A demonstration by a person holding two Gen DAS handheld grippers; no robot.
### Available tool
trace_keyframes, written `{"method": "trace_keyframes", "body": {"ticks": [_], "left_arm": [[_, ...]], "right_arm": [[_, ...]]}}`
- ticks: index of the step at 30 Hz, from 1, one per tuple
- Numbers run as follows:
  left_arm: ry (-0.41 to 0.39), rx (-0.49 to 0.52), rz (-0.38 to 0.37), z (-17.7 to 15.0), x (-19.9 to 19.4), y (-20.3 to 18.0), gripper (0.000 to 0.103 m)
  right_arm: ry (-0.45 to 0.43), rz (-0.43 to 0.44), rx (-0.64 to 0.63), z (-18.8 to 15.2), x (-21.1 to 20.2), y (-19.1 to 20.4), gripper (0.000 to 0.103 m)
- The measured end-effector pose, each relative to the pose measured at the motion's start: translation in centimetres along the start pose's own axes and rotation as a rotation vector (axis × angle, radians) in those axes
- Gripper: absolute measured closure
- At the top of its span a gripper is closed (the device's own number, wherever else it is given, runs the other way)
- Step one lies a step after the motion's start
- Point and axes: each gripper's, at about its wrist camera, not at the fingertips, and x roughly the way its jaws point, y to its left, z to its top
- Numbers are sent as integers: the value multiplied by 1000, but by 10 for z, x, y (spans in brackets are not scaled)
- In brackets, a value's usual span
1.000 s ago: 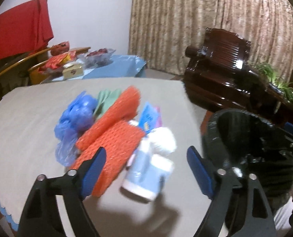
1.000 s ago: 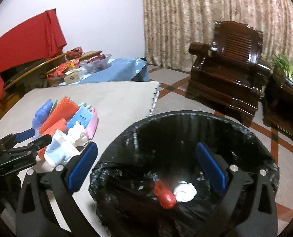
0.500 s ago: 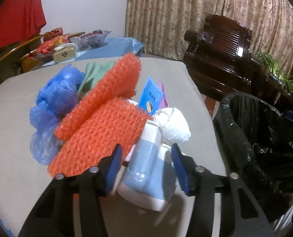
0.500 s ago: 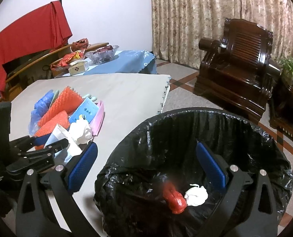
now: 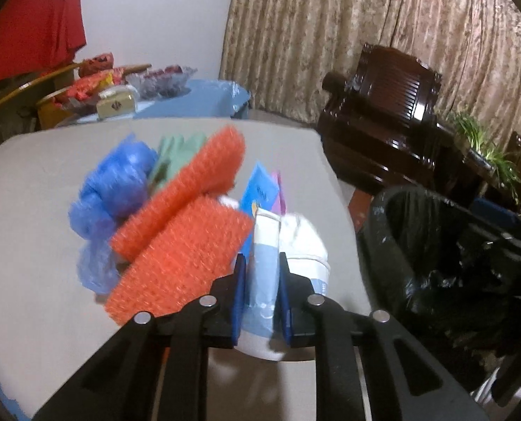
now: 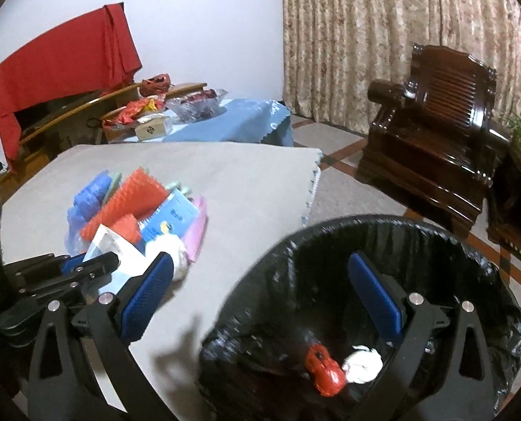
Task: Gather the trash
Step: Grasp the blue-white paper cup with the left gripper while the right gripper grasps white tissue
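My left gripper (image 5: 259,291) is pinched narrow on a pale blue and white crumpled paper packet (image 5: 264,263) at the near edge of the litter pile on the grey mat-covered table (image 5: 32,245); my right gripper (image 6: 260,294) hangs wide and empty over the black-lined trash bin (image 6: 436,242), which already has a red crushed wrapper (image 6: 323,372) and a white tissue wad (image 6: 364,368) in its bottom.

My worry is the grip; the packet is soft and flattened between the pads, so I judge it could slide out when lifted, or tear. The orange bubble-textured sheet (image 5: 179,263) is touching the left finger, and a white crumpled tissue (image 5: 302,238) presses against the packet's right side; either may drag along and drop on the floor between table and bin.

The packet's long axis runs away from me, along the fingers, its far end raised and pointing toward the blue card (image 5: 258,193); it stands on edge rather than flat; its near end is hidden behind the jaws.
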Motion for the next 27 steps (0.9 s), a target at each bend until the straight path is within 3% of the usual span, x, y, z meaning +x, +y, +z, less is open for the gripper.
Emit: {"method": "trace_keyframes", "body": {"ticks": [9, 15, 24, 27], "left_arm": [[-89, -38, 135, 14, -30, 36, 86], [-80, -61, 171, 8, -30, 54, 86], [-62, -91, 188, -2, -31, 77, 86], [-57, -97, 190, -5, -32, 80, 86]], "right_arm": [[10, 89, -33, 12, 24, 39, 6], [64, 141, -89, 2, 41, 71, 7], [162, 157, -143, -17, 79, 98, 28], [205, 170, -154, -23, 89, 103, 43]]}}
